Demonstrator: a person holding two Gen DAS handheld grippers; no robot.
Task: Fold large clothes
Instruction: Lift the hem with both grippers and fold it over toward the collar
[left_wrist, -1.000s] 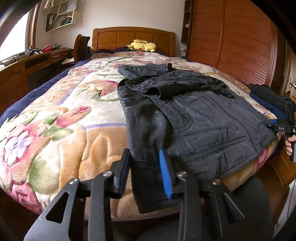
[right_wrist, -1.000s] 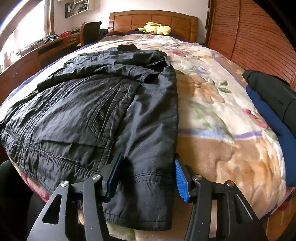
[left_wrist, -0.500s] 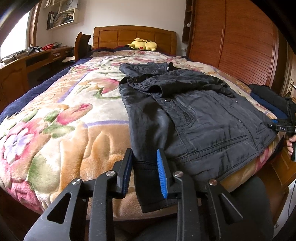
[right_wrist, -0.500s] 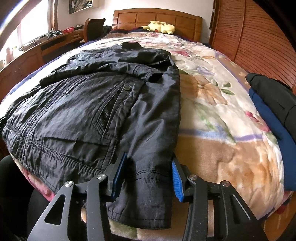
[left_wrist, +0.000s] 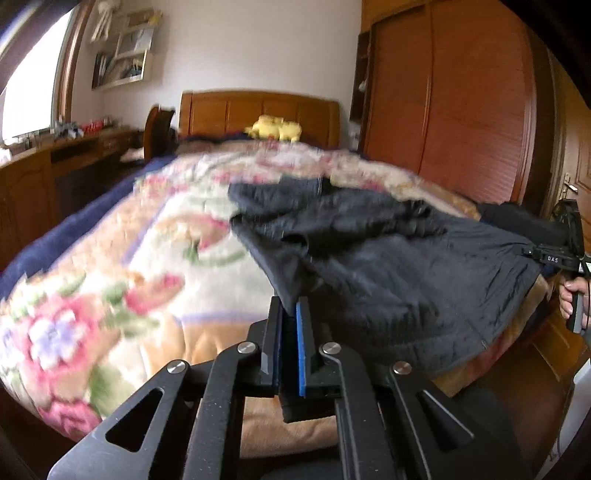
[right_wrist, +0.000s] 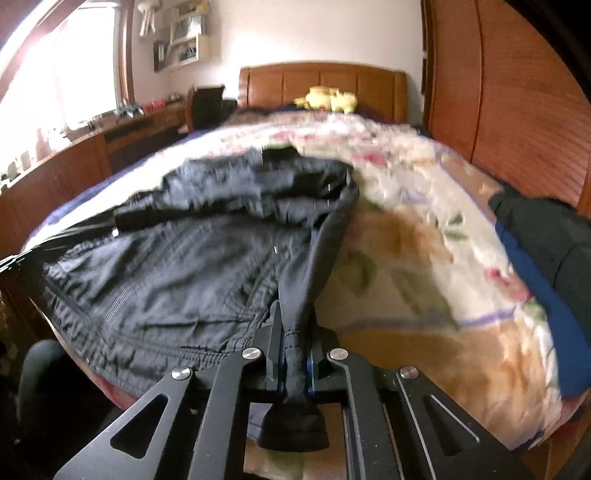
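A dark jacket (left_wrist: 388, 258) lies front-up on the floral blanket (left_wrist: 129, 277) of a bed, its hem at the near edge. My left gripper (left_wrist: 290, 314) is shut on the jacket's left hem corner and lifts it off the blanket. My right gripper (right_wrist: 295, 332) is shut on the jacket's (right_wrist: 177, 273) right hem corner, the cloth bunched between the jaws and hanging out behind them. The right gripper also shows at the right edge of the left wrist view (left_wrist: 554, 258), gripping the stretched hem. The view is motion-blurred.
Folded dark and blue clothes (right_wrist: 554, 258) lie on the bed's right side. A yellow plush toy (left_wrist: 273, 129) sits by the wooden headboard (left_wrist: 258, 110). A wooden desk (left_wrist: 55, 166) runs along the left; a wardrobe (left_wrist: 461, 110) stands on the right.
Both grippers have shut on the jacket's hem corners and risen, lifting the hem off the blanket. The hem is now stretched between them.
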